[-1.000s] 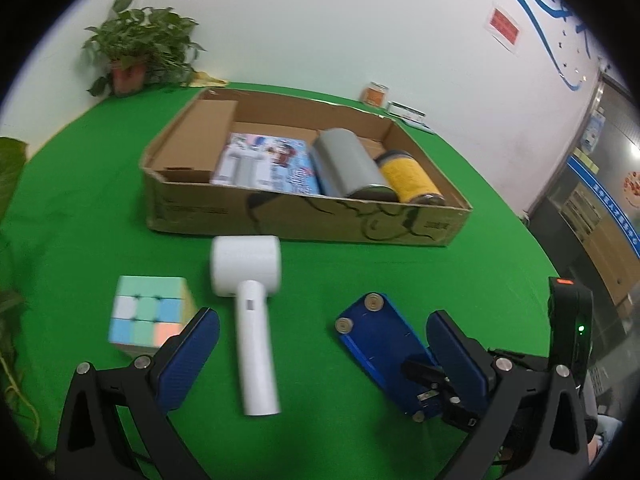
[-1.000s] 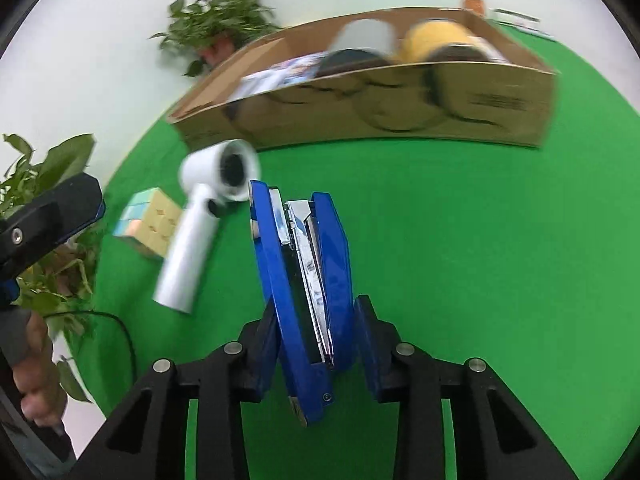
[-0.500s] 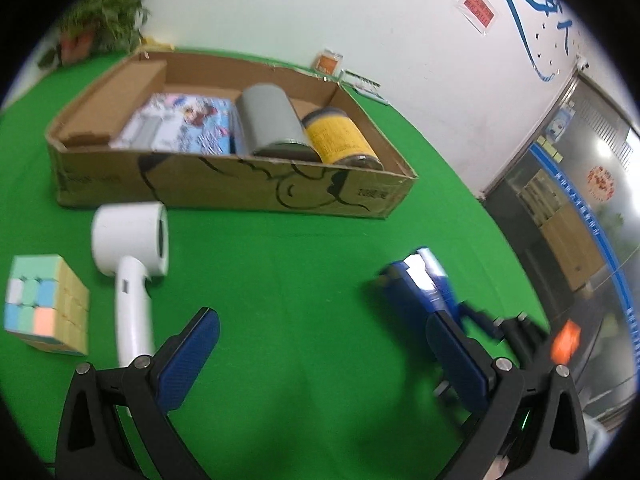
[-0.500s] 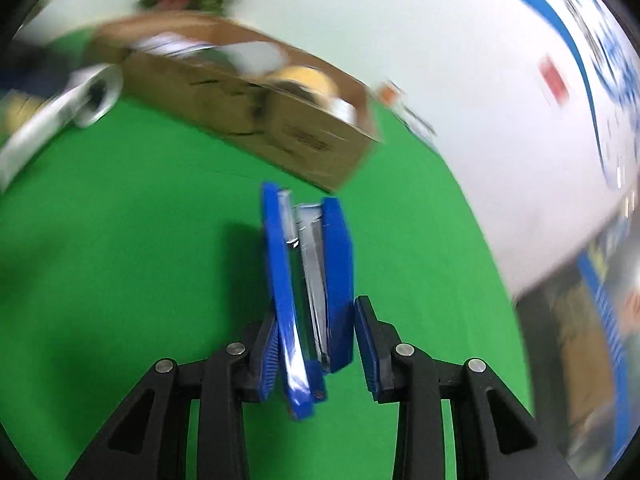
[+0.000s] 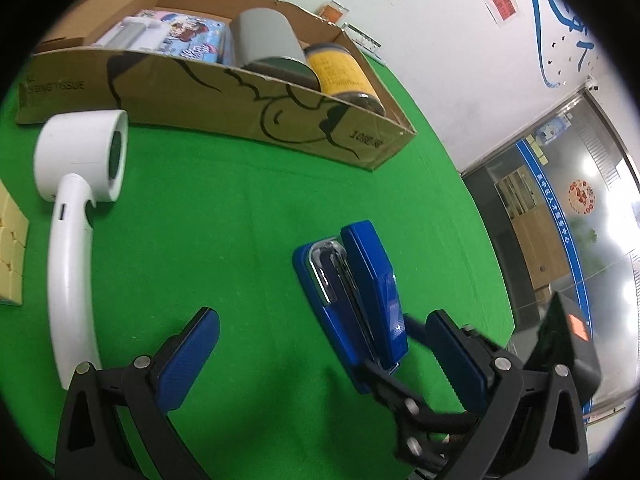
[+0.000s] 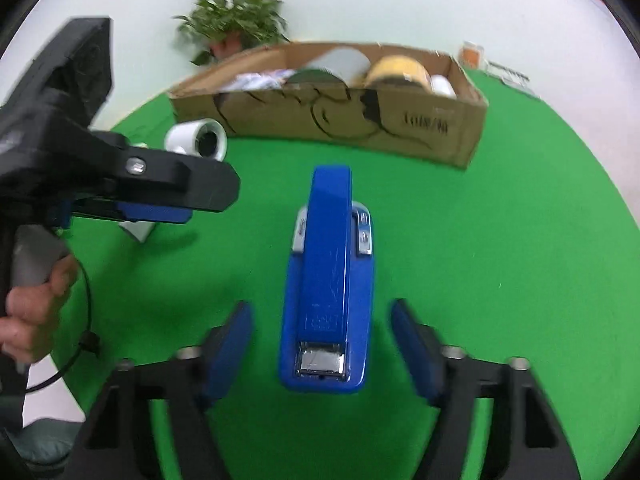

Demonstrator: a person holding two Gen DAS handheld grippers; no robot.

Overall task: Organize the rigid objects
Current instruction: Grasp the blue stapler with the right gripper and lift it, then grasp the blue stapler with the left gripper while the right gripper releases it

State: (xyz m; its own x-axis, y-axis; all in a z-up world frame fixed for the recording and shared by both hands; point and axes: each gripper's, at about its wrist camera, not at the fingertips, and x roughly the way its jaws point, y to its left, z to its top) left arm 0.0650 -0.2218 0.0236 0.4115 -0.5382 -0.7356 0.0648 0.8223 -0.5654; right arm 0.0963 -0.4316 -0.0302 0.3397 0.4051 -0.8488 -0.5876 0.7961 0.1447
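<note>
A blue stapler (image 6: pixel 328 280) stands upright on its base on the green table, between the spread fingers of my right gripper (image 6: pixel 322 344), which is open and not touching it. It also shows in the left wrist view (image 5: pixel 356 296). My left gripper (image 5: pixel 320 356) is open and empty just left of the stapler. A white hair dryer (image 5: pixel 76 208) lies on the table to the left, also in the right wrist view (image 6: pixel 196 144). A pastel cube (image 5: pixel 10 252) sits at the left edge. The cardboard box (image 5: pixel 248 104) holds a grey can (image 5: pixel 266 44) and a yellow can (image 5: pixel 342 72).
A printed packet (image 5: pixel 176 36) lies in the box's left part. A potted plant (image 6: pixel 236 20) stands behind the box by the white wall. Small cards (image 6: pixel 472 54) stand at the table's far edge. A glass door (image 5: pixel 576 200) is to the right.
My right gripper has opened and let go of the stapler, which now stands flat on the table. The left gripper has swung right, closer to the stapler.
</note>
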